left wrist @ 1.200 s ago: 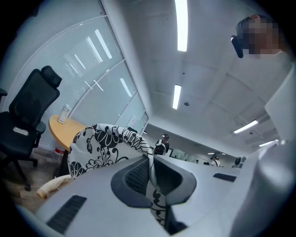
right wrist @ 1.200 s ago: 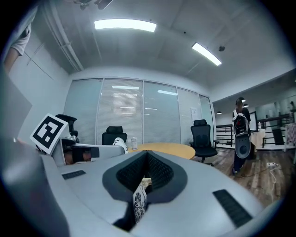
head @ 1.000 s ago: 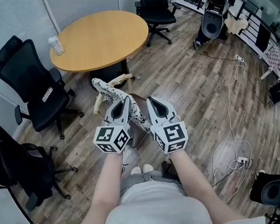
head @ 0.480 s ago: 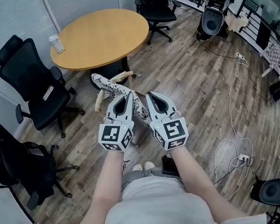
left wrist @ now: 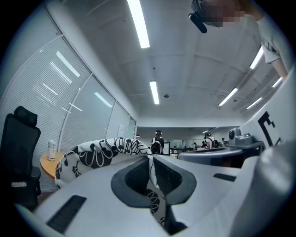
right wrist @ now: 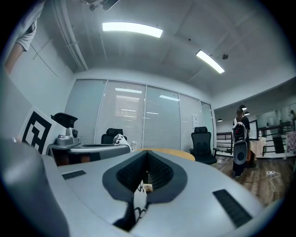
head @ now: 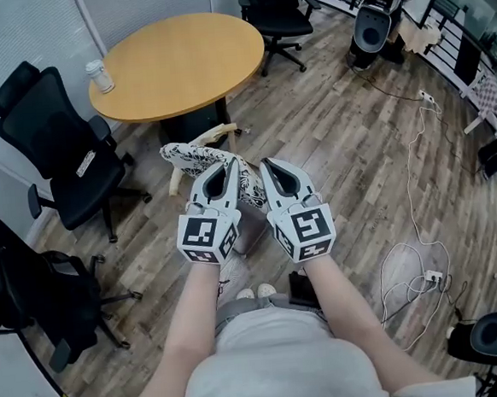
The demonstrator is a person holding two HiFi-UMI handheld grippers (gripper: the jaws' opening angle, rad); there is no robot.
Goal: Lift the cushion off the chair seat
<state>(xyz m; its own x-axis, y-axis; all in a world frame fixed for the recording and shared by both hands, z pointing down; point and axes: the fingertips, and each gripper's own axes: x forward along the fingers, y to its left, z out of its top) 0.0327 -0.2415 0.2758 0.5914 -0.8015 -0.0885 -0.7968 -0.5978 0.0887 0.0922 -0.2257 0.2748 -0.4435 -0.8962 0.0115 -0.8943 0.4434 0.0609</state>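
The cushion (head: 192, 158), white with a black flower print, hangs in the air in front of me, held by one edge. My left gripper (head: 227, 164) is shut on that edge, and the fabric (left wrist: 99, 152) drapes away to the left of its jaws (left wrist: 150, 159). My right gripper (head: 266, 164) sits close beside it, shut on the same edge; a strip of the print (right wrist: 138, 202) hangs below its jaws (right wrist: 147, 170). Both point level. The pale wooden chair (head: 212, 136) stands below and behind the cushion, mostly hidden.
A round wooden table (head: 178, 66) with a white bottle (head: 98, 79) stands just beyond. Black office chairs (head: 61, 157) (head: 277, 15) flank it. White cables (head: 416, 261) lie on the floor to the right. A dark wheeled machine (head: 374, 25) stands at the back right.
The cushion has come up from a slanting strip to a bunch spread across in front of the jaws. The left gripper has rolled a little; the right has kept still.
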